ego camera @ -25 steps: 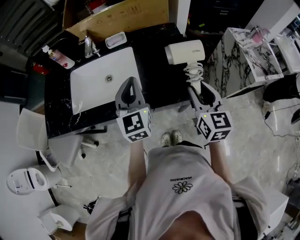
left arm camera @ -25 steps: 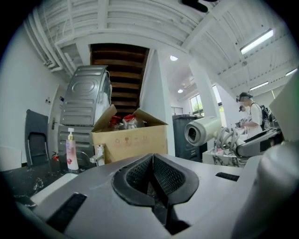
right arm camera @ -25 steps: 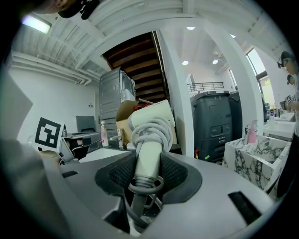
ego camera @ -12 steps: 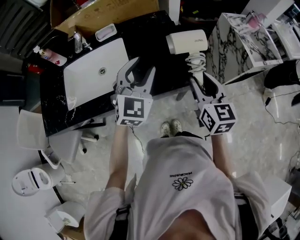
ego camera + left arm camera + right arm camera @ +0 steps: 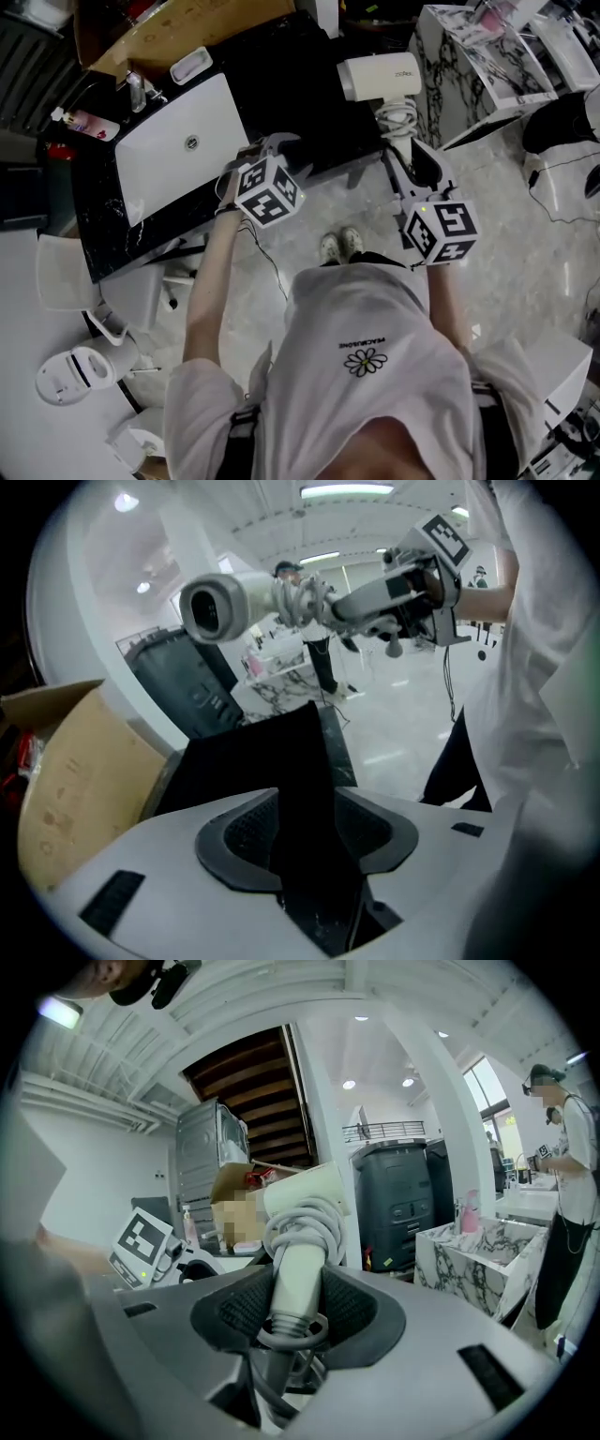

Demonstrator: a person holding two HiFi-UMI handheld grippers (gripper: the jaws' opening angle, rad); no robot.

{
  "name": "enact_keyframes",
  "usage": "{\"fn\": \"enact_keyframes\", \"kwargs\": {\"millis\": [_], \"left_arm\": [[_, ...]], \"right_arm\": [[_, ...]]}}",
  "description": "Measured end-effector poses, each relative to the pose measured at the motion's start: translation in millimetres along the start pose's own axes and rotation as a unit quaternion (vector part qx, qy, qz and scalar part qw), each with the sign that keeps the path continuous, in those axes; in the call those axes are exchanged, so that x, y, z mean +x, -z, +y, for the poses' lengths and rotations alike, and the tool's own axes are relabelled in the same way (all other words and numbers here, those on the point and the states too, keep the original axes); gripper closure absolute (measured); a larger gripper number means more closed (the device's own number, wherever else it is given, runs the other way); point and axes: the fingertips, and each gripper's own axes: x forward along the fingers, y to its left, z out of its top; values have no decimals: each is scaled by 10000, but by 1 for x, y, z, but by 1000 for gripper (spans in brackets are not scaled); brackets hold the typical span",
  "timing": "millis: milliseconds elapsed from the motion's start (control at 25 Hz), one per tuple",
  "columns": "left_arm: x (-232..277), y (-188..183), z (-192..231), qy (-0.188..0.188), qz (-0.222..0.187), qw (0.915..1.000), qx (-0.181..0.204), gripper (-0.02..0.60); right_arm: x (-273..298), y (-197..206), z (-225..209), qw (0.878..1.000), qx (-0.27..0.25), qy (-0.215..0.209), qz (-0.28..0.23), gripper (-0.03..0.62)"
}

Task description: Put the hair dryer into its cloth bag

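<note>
Surface (image 5: 111,239): black stone with pale veining, set at a slant in the head view.
- White rectangular sink (image 5: 164,164) sunk into its 9 o'clock half; round drain (image 5: 191,143) near the basin's middle.
- Metal tap (image 5: 137,92) at 11 o'clock of the sink, on the back rim.
- White soap dish (image 5: 190,65) at 12 o'clock of the sink.
- Bottle (image 5: 80,122) with pink on it at 9 o'clock, near the far corner.
- Black cloth bag (image 5: 253,761) lies flat at 3 o'clock of the sink; dark on dark, edges unclear from above.
- Cardboard box (image 5: 178,23) along the back edge; whether it rests on the surface, cannot tell.
</note>
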Motion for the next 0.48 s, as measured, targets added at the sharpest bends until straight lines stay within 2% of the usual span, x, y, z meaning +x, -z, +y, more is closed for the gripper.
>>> {"fn": "enact_keyframes", "kwargs": {"millis": [120, 240, 480], "left_arm": [[17, 15, -9, 439, 454, 9977, -260, 399], [26, 23, -12, 624, 785, 9946, -286, 452], [29, 22, -14, 858, 922, 9913, -383, 527]], "right_arm": [[-6, 5, -6, 9999, 24, 111, 50, 441], [-10, 8, -11, 9998, 47, 198, 76, 441], [-15, 11, -18, 9995, 48, 297, 117, 441]]}}
